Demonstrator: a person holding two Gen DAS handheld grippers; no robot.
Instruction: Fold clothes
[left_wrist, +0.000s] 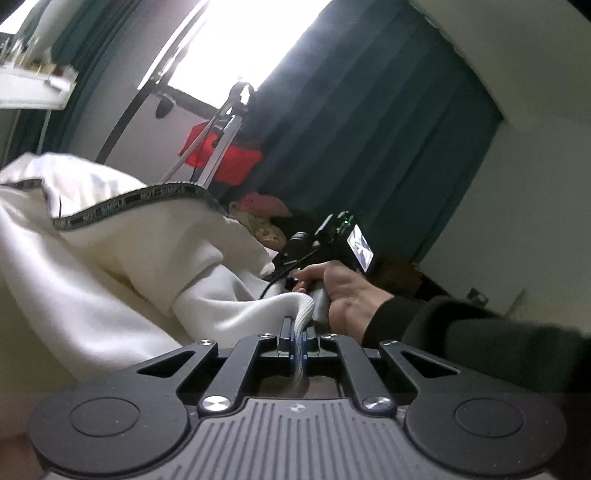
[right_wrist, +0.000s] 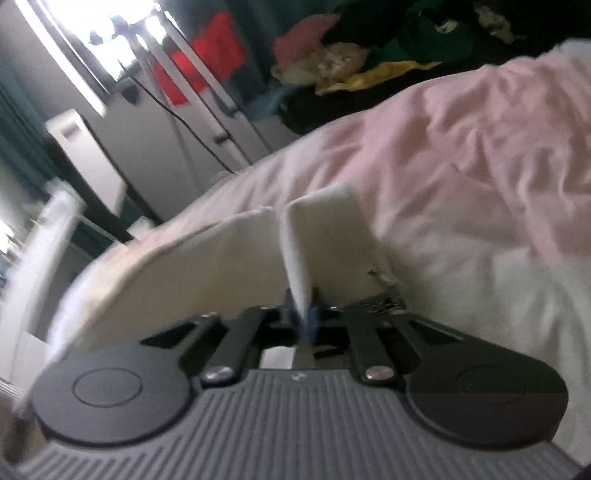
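A white garment (left_wrist: 110, 258) with a grey lettered trim band (left_wrist: 129, 203) hangs bunched at the left of the left wrist view. My left gripper (left_wrist: 300, 332) is shut on its ribbed white edge (left_wrist: 303, 306). The person's right hand (left_wrist: 343, 291) holds the other gripper just beyond, with a small lit screen (left_wrist: 360, 251). In the right wrist view, my right gripper (right_wrist: 303, 314) is shut on a flat white fold of the garment (right_wrist: 317, 236), held above the pink bedsheet (right_wrist: 480, 155). This view is blurred.
Dark teal curtains (left_wrist: 369, 129) and a bright window (left_wrist: 240, 44) are behind. A metal stand (left_wrist: 218, 140) with a red item (left_wrist: 225, 155) stands beyond the bed. A pile of coloured clothes (right_wrist: 351, 55) lies at the bed's far side.
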